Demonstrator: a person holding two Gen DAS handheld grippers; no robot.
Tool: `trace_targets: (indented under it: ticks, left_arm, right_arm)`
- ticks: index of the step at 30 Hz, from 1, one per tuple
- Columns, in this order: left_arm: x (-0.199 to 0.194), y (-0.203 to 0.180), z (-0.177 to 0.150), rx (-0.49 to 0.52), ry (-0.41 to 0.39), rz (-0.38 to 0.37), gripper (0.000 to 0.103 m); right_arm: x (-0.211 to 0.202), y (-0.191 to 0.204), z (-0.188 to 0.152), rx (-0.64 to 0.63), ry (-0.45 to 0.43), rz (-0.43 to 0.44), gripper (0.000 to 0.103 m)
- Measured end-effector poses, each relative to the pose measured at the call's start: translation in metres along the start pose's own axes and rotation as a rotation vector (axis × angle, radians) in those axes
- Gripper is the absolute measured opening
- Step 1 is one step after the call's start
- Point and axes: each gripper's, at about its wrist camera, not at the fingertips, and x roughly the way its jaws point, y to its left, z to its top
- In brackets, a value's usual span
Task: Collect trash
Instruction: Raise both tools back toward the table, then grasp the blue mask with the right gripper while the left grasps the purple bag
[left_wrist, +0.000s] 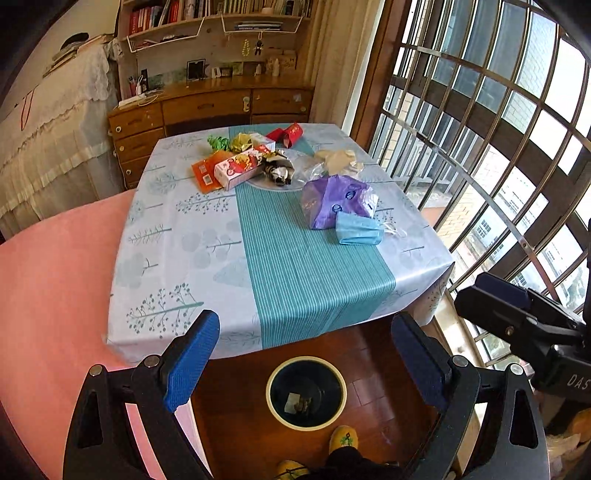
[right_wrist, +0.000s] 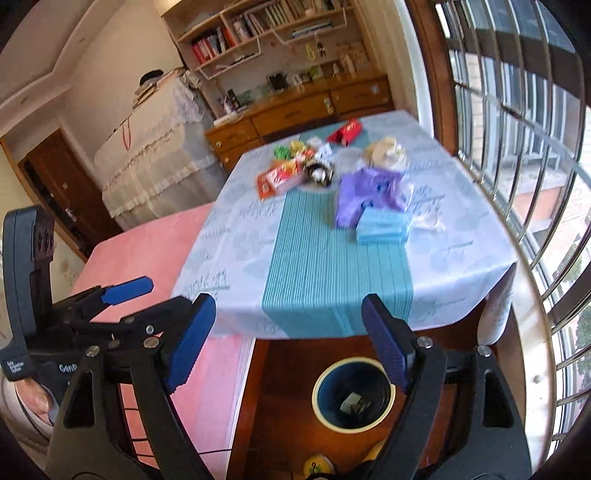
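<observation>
Trash lies on a table (left_wrist: 207, 273) with a blue-and-teal cloth: a blue face mask (left_wrist: 357, 229) (right_wrist: 382, 227), a purple plastic bag (left_wrist: 334, 199) (right_wrist: 369, 194), a pink carton (left_wrist: 240, 168) (right_wrist: 286, 177), an orange packet (left_wrist: 204, 175), crumpled wrappers (left_wrist: 277, 170), a red packet (left_wrist: 286, 133) (right_wrist: 345, 132) and cream gloves (left_wrist: 338, 160). A dark bin (left_wrist: 306, 393) (right_wrist: 353, 395) with a cream rim stands on the floor below the near table edge, with some scraps inside. My left gripper (left_wrist: 306, 358) and right gripper (right_wrist: 288, 339) are open and empty, above the bin, short of the table.
A pink bed (left_wrist: 55, 295) lies left of the table. A barred window (left_wrist: 498, 147) runs along the right. A wooden dresser (left_wrist: 207, 107) and bookshelves stand behind the table. My feet in yellow slippers (left_wrist: 343, 437) are by the bin.
</observation>
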Motion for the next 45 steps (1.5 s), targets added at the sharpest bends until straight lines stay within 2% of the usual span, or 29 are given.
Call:
trace_targets:
  ticks: [5, 9, 12, 15, 17, 19, 23, 30, 34, 38, 40, 42, 43, 45]
  left_arm:
    - [-0.013, -0.008, 0.019, 0.032, -0.030, 0.002, 0.095]
    - [-0.009, -0.010, 0.033, 0.034, -0.039, 0.007, 0.095]
    - [0.001, -0.011, 0.046, 0.029, -0.027, 0.026, 0.094]
    - [0.020, -0.010, 0.061, 0.008, -0.025, 0.034, 0.088]
    - [0.037, -0.009, 0.072, -0.010, -0.007, 0.042, 0.084]
    - [0.057, -0.007, 0.082, -0.032, 0.009, 0.052, 0.083]
    - [0.104, -0.002, 0.104, -0.104, 0.047, 0.081, 0.083]
    - [0.192, -0.009, 0.134, -0.216, 0.165, 0.117, 0.083]
    - [0.228, -0.012, 0.135, -0.270, 0.217, 0.133, 0.083]
    - [0.250, -0.012, 0.129, -0.301, 0.252, 0.157, 0.083]
    - [0.254, -0.011, 0.126, -0.305, 0.260, 0.168, 0.083]
    - [0.257, -0.010, 0.124, -0.305, 0.266, 0.182, 0.083]
    - [0.259, -0.010, 0.124, -0.307, 0.267, 0.186, 0.083]
    - [0.261, -0.010, 0.126, -0.311, 0.273, 0.181, 0.083]
  right_arm:
    - [-0.022, 0.006, 0.021, -0.066, -0.066, -0.072, 0.079]
    - [-0.022, 0.006, 0.037, -0.126, -0.064, -0.114, 0.079]
    - [-0.007, -0.007, 0.050, -0.135, -0.019, -0.128, 0.079]
    - [0.028, -0.028, 0.062, -0.175, 0.031, -0.183, 0.078]
    - [0.060, -0.048, 0.070, -0.204, 0.071, -0.187, 0.070]
    - [0.082, -0.065, 0.078, -0.218, 0.099, -0.163, 0.070]
    - [0.137, -0.100, 0.094, -0.243, 0.178, -0.060, 0.070]
    - [0.234, -0.134, 0.109, -0.399, 0.365, 0.092, 0.070]
    - [0.275, -0.139, 0.106, -0.518, 0.460, 0.167, 0.070]
    - [0.304, -0.140, 0.096, -0.642, 0.529, 0.184, 0.068]
    - [0.316, -0.142, 0.090, -0.676, 0.562, 0.201, 0.063]
    - [0.320, -0.143, 0.084, -0.705, 0.569, 0.212, 0.052]
    - [0.322, -0.144, 0.081, -0.715, 0.578, 0.219, 0.040]
    - [0.319, -0.144, 0.080, -0.735, 0.557, 0.235, 0.030]
